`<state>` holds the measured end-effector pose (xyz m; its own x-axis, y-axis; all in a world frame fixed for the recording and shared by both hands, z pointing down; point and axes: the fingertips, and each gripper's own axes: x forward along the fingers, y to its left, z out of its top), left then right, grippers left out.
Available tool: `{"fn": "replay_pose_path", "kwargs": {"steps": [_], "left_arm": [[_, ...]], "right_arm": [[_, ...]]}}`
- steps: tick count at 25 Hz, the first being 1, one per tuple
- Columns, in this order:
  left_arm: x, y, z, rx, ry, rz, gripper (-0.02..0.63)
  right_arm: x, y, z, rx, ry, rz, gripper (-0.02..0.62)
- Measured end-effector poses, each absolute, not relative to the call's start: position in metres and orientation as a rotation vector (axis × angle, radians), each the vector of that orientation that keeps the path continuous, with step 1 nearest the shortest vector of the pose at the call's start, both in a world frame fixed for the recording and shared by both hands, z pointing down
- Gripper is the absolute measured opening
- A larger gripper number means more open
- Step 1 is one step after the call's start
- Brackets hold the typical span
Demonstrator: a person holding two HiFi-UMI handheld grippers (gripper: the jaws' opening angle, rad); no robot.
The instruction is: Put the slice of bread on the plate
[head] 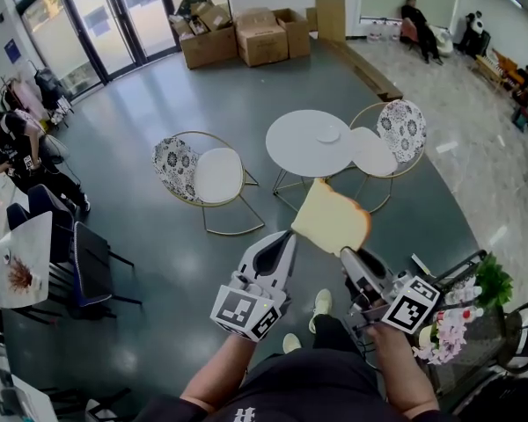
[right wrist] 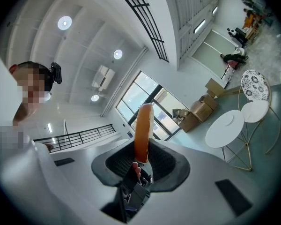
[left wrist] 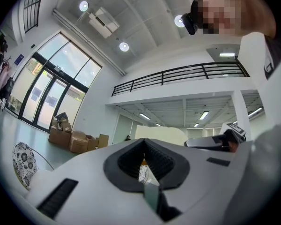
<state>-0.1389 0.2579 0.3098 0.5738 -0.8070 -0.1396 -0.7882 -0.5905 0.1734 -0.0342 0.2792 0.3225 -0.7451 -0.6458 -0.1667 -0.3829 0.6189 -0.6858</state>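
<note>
- Left gripper (head: 284,238): near left, jaws closed together, nothing between them; in its own view (left wrist: 144,146) only a thin slit shows between the pads.
- Right gripper (head: 348,256): near right, jaws clamped on the slice of bread (head: 332,218), gripped by its lower edge.
- Bread is in the air, just beyond the right gripper's tips, on the near side of the table and clear of it. In the right gripper view it stands edge-on and upright between the pads (right wrist: 144,125).
- Pink flowers (head: 451,325): near right, beside the right gripper.
- Round white table (head: 299,152): mid-distance, beyond the bread.
- White plate (head: 328,134): on the table's far right part, nothing on it.
- Patterned chairs: one (head: 207,176) left of the table, one (head: 396,130) right of it.
- Cardboard boxes (head: 260,35): far, by the glass doors.
</note>
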Motion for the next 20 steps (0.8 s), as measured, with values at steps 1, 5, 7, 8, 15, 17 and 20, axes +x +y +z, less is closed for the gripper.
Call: {"fn": "replay_pose_path", "kwargs": {"steps": [1,5,7,8,15,17,20], "left_arm": [[-0.137,0.255,0.31,2.707,-1.373,-0.31,0.005],[-0.133,0.24,0.31,2.717,-1.377,-0.302,0.005],[-0.131,0.23,0.311,2.719,-1.383,-0.293,0.005],[-0.131,0.225,0.311,2.719,-1.388,-0.288,0.005],[-0.127,0.17,0.313,2.699,-1.426,-0.26,0.005],[-0.119,0.152,0.315,2.702,-1.42,-0.248,0.005],[-0.108,0.127,0.315,2.702,-1.413,-0.237,0.005]], "right_arm": [[-0.033,0.276,0.322,-0.818,2.445,-0.901,0.094],[-0.031,0.259,0.323,-0.803,2.442,-0.9,0.094],[-0.029,0.248,0.326,-0.794,2.439,-0.908,0.094],[-0.029,0.242,0.326,-0.79,2.44,-0.912,0.094],[-0.022,0.186,0.328,-0.765,2.437,-0.942,0.094],[-0.015,0.166,0.329,-0.769,2.432,-0.945,0.094],[-0.004,0.137,0.328,-0.773,2.429,-0.949,0.094]]}}
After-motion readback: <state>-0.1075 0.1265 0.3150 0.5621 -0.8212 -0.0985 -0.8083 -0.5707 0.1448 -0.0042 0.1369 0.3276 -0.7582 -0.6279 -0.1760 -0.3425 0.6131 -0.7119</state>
